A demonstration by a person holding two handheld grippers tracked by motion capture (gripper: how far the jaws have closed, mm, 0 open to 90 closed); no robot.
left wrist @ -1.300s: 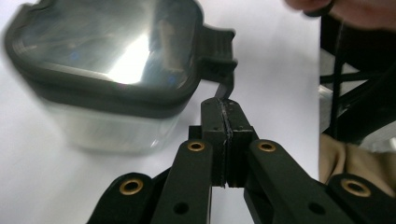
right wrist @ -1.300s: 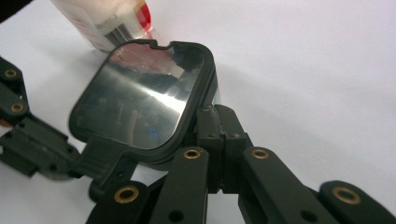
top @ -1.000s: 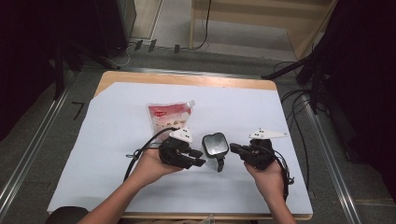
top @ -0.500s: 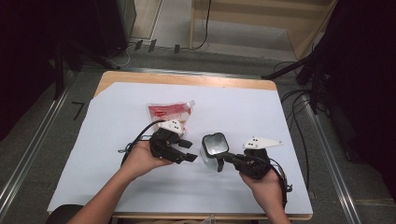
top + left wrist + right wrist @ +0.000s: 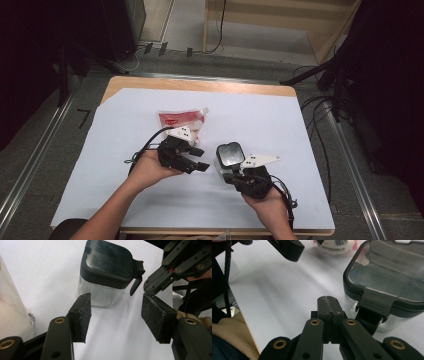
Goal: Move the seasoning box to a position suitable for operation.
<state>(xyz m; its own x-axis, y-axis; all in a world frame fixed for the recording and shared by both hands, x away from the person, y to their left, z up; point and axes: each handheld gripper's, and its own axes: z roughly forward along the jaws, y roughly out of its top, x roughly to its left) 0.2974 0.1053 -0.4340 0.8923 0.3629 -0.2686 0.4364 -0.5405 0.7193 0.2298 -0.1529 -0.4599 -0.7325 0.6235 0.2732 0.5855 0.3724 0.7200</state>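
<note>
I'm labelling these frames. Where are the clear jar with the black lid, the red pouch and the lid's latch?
clear jar (image 5: 106, 270), left gripper view, black lid top.
red pouch (image 5: 180, 119), high view, red printed face.
latch (image 5: 375, 302), right gripper view, clip's flat front.

This looks like a lab or recording studio set up for tests. A wooden worktop (image 5: 200, 84) is covered with a white sheet (image 5: 260, 120) and flanked left and right by metal rails (image 5: 35, 155) on a grey floor. Cables (image 5: 320, 107) trail across the floor, black curtains (image 5: 385, 75) hang at the right, and plywood furniture (image 5: 280, 25) stands at the far side.

White-covered table (image 5: 150, 105), grey floor (image 5: 45, 150), wooden furniture (image 5: 280, 20)
</note>
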